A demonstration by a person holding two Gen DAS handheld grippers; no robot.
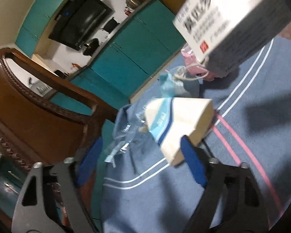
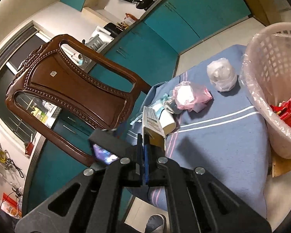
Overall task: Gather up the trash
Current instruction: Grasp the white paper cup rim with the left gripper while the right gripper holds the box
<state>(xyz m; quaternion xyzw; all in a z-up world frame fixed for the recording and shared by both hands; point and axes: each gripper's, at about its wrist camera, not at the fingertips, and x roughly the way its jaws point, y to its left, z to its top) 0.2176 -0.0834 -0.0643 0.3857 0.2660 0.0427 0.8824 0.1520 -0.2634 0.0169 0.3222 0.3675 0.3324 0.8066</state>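
My right gripper [image 2: 144, 151] is shut on a white printed carton [image 2: 152, 123] and holds it above the blue tablecloth [image 2: 213, 136]; the carton shows blurred at the top of the left wrist view [image 1: 228, 17]. My left gripper [image 1: 143, 161] is open, its blue pads either side of a cream and blue box [image 1: 179, 123] lying on the cloth [image 1: 242, 136]. This box also shows in the right wrist view [image 2: 167, 121]. A clear blue wrapper [image 1: 126, 134], a pink bag [image 2: 190, 96] and a white bag bundle [image 2: 222, 74] lie on the cloth.
A pink mesh basket [image 2: 261, 89] lined with plastic stands at the right on the table and holds red wrappers. A brown carved chair [image 2: 71, 89] stands at the table's left edge, also in the left wrist view [image 1: 34, 112]. Teal cabinets [image 2: 164, 25] stand behind.
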